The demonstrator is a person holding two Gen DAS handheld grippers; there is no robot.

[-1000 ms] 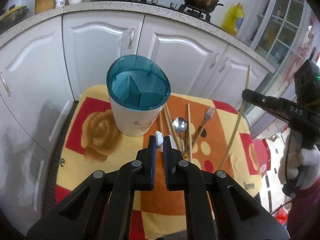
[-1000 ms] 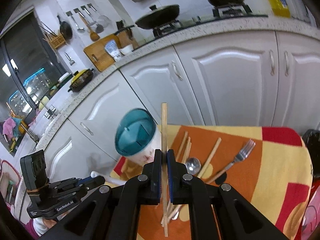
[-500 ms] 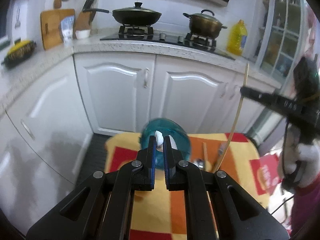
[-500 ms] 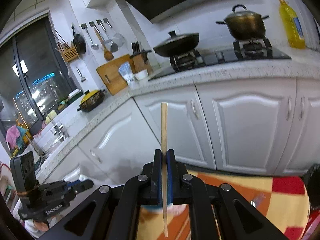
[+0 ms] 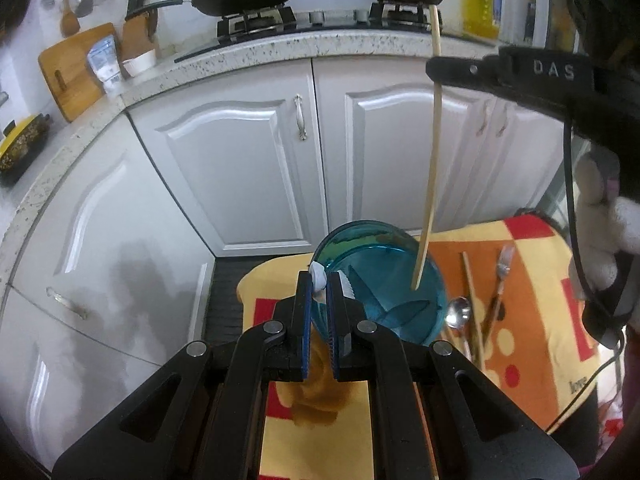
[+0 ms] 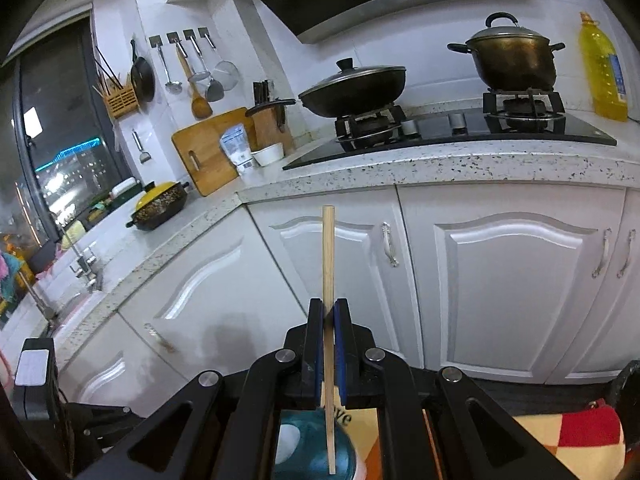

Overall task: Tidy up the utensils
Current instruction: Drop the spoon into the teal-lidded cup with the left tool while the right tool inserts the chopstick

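Two claws clamped, right claw (image 6: 328,312) on slim wooden chopstick (image 6: 328,264), left claw (image 5: 319,280) on white glossy spoon (image 5: 318,277), round teal holder (image 5: 384,280) below.

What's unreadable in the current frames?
- Left wrist view: most of the white utensil, hidden by the left hand-held gripper.
- Right wrist view: most of the teal-rimmed divided utensil holder, hidden by the right hand-held gripper.
- Both views: depth of the wooden chopstick tip versus the rim.
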